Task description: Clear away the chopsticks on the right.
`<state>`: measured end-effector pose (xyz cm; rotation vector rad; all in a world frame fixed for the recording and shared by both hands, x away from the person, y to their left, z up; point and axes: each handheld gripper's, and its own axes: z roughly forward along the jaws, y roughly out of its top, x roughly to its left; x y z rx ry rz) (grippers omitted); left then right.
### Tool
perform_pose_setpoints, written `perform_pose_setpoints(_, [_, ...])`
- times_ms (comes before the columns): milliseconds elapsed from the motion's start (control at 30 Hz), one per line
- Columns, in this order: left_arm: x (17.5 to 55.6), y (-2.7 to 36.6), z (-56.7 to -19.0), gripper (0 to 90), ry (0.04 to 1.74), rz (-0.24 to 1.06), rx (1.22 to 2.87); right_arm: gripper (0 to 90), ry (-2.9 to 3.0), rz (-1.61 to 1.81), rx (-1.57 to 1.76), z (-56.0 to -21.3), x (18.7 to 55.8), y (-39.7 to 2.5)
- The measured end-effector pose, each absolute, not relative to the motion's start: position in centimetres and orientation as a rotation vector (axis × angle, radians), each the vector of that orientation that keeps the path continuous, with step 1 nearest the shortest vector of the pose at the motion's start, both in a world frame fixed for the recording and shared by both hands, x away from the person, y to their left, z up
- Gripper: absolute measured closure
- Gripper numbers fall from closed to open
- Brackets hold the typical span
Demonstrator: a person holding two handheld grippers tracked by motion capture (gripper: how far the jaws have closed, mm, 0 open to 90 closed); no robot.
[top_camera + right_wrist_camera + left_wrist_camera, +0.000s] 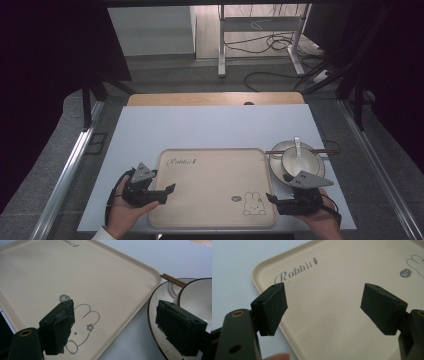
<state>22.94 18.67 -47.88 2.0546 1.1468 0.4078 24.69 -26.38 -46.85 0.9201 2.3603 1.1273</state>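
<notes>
Two black hand-held tools, one per hand. Left gripper [169, 190] blocky and matte black, topped by a grey three-cornered plate [142, 172] with small dark holes; black cable looping off at 8 o'clock beside the left hand [125, 210]; sliver of white cuff [102, 233] at the wrist. Right gripper [272, 199] of the same build, its grey plate [309, 180] longer and pointed toward 3 o'clock, black cable curling at 4 o'clock over the right hand [320, 217]. Close up, square matte rubber pads [273, 308] with small screw holes along the edges, mounted on smooth dark arms, each carrying a brass-ringed hole [237, 313]. Same pads [58, 326] and brass ring [25, 333] in the right gripper view.
</notes>
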Motion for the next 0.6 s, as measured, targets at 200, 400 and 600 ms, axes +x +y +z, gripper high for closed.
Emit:
perform_pose_setpoints(200, [23.41, 18.81, -48.25, 19.8, 1.143, 0.405, 2.072, 16.1, 2.381, 1.125, 0.930, -47.13, 25.20, -26.29])
perform_pose_setpoints(400, [23.55, 18.99, -48.56, 19.4, 1.148, 0.391, 2.074, 18.4, 2.396, 1.115, 0.926, -47.17, 25.35, -25.98])
perform_pose_setpoints(600, [23.35, 18.99, -48.40, 19.1, 1.132, 0.422, 2.081, 19.0, 2.399, 1.107, 0.914, -47.16, 25.05, -25.70])
